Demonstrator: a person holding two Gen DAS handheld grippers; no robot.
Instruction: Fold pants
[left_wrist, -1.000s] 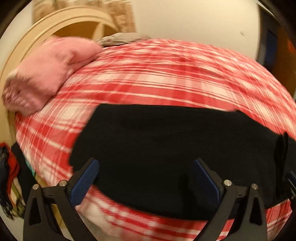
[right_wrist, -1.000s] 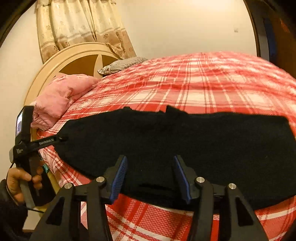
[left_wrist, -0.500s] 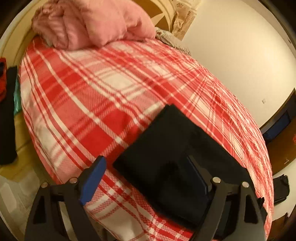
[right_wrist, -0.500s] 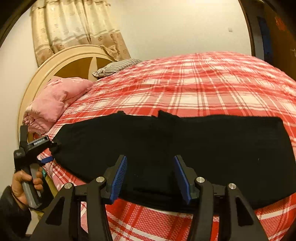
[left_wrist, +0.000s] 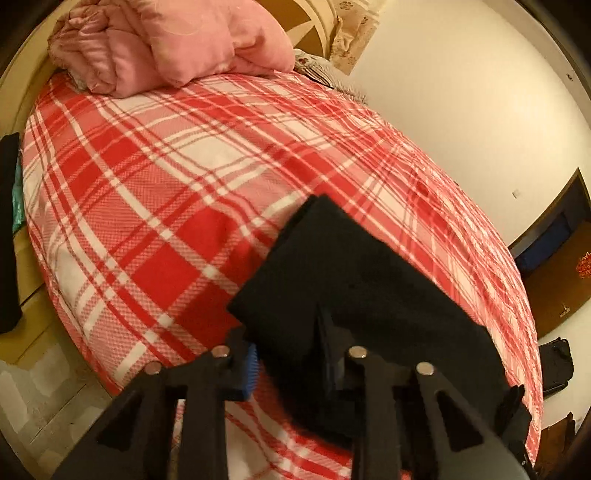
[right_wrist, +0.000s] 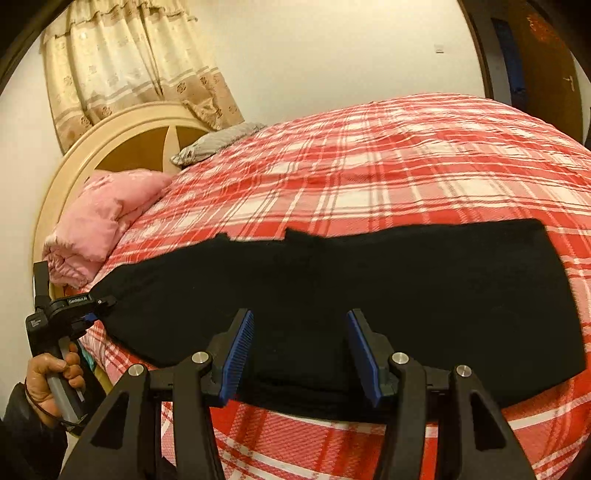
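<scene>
Black pants (right_wrist: 332, 302), flat along bed (left_wrist: 166, 184) edge: left gripper (left_wrist: 288, 354) jaws closing on one end, right gripper (right_wrist: 299, 347) half-open, empty above near edge; next, lift-and-fold.

Warm dim light, fisheye bending, slight blur

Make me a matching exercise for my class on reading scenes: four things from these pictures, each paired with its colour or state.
Things:
1. pants
2. folded quilt
3. bedspread
4. right tongs

Colour or state:
a. red and white plaid
b. open, above the near edge of the cloth
c. pink, by the headboard
d. black, spread flat along the bed's near edge

Pairs: 1-d, 2-c, 3-a, 4-b
</scene>
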